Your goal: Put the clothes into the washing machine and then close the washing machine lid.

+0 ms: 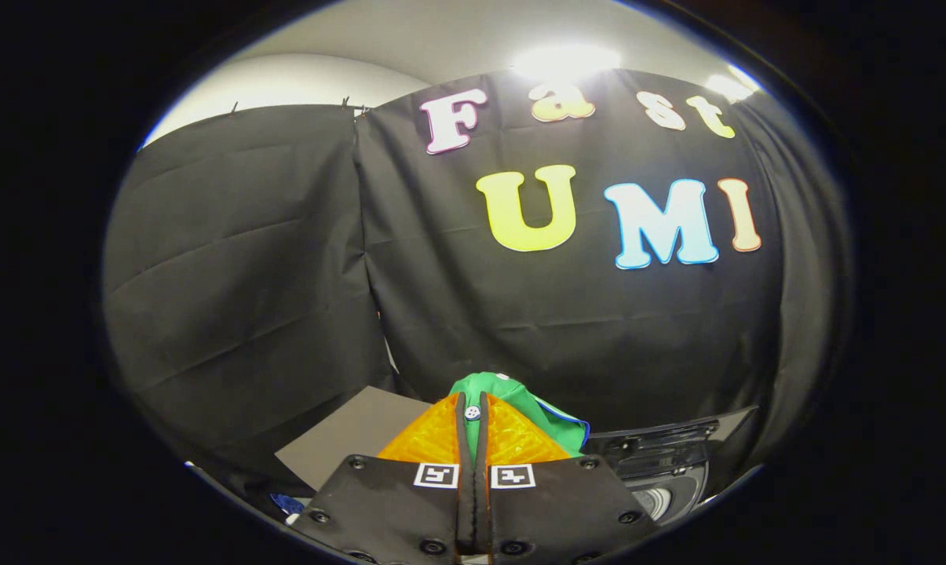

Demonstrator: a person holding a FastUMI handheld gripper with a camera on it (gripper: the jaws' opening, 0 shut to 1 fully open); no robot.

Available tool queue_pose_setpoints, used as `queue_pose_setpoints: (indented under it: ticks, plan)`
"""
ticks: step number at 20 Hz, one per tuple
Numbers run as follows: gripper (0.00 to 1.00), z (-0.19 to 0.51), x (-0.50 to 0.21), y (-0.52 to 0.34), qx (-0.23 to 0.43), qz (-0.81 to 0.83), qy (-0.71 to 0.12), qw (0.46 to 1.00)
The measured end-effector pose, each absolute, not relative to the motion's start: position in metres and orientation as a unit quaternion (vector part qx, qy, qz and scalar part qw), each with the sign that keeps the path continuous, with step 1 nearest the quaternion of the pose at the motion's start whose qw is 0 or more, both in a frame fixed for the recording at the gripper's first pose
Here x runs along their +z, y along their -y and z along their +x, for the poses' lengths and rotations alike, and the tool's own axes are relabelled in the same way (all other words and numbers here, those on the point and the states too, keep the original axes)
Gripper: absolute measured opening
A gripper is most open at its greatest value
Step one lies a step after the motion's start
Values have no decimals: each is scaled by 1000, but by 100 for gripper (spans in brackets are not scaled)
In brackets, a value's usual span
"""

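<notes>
My gripper [473, 412] is shut on a green garment [520, 400], whose cloth is pinched in the thin gap between the two orange fingers [433, 435] and bunches up just ahead of the tips. The garment has a blue edge on its right side and a small button by the fingertips. It is held up in the air in front of the booth wall. To the right of the fingers and lower down lies the dark washing machine [661, 455], with a round opening [657, 498] partly in sight.
A grey flat board [347, 439] lies to the left of the fingers. A bit of blue and white cloth [288, 506] shows below the board's near edge. The black cloth wall stands close behind everything.
</notes>
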State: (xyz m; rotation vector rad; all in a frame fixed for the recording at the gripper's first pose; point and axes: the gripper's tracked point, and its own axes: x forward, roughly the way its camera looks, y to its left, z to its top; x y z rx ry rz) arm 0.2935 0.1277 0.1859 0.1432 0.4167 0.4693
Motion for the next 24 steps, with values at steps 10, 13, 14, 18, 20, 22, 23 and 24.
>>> queue_pose_setpoints:
  ticks: [10,13,14,18,20,22,23,24]
  plan:
    - [1,308,173,-41,203,73,-204,955]
    - [1,313,166,-20,197,72,-206,956]
    - [1,314,162,-12,195,72,-210,955]
    - [1,319,148,13,188,70,-222,954]
    - [1,321,145,24,183,71,-223,955]
    - [1,322,141,32,181,73,-224,955]
    - [1,322,139,36,180,73,-225,955]
    - [1,322,137,40,179,73,-226,955]
